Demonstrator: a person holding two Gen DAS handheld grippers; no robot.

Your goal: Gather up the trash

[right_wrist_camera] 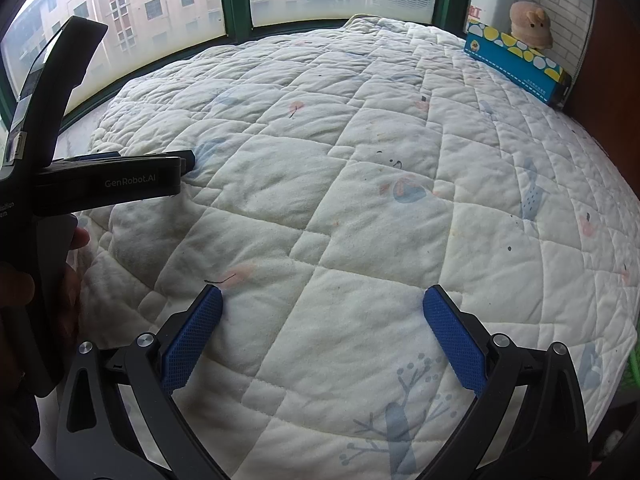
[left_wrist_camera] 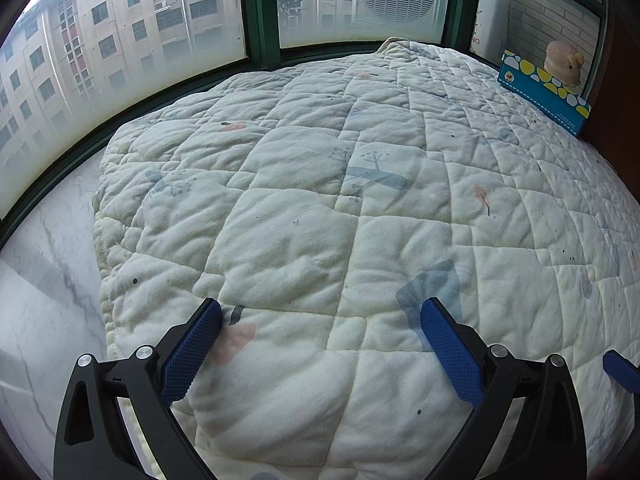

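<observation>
A white quilted blanket (left_wrist_camera: 320, 184) with pale blue and pink prints fills both views. No obvious piece of trash shows on it, only small dark specks and a thin dark thread (right_wrist_camera: 219, 280) lying by the left fingertip of my right gripper. My left gripper (left_wrist_camera: 320, 308) hovers open just over the quilt's near left part, with nothing between its blue pads. My right gripper (right_wrist_camera: 323, 294) is also open and empty, low over the quilt (right_wrist_camera: 360, 200). In the right wrist view the left gripper (right_wrist_camera: 176, 168) shows side-on at the left, held by a hand (right_wrist_camera: 76, 240).
A blue tissue box (left_wrist_camera: 544, 92) with yellow and white spots stands at the quilt's far right corner, with a beige plush toy (left_wrist_camera: 564, 62) behind it. Green-framed windows (left_wrist_camera: 256, 12) close off the back. A white marble sill (left_wrist_camera: 40, 300) shows left of the quilt.
</observation>
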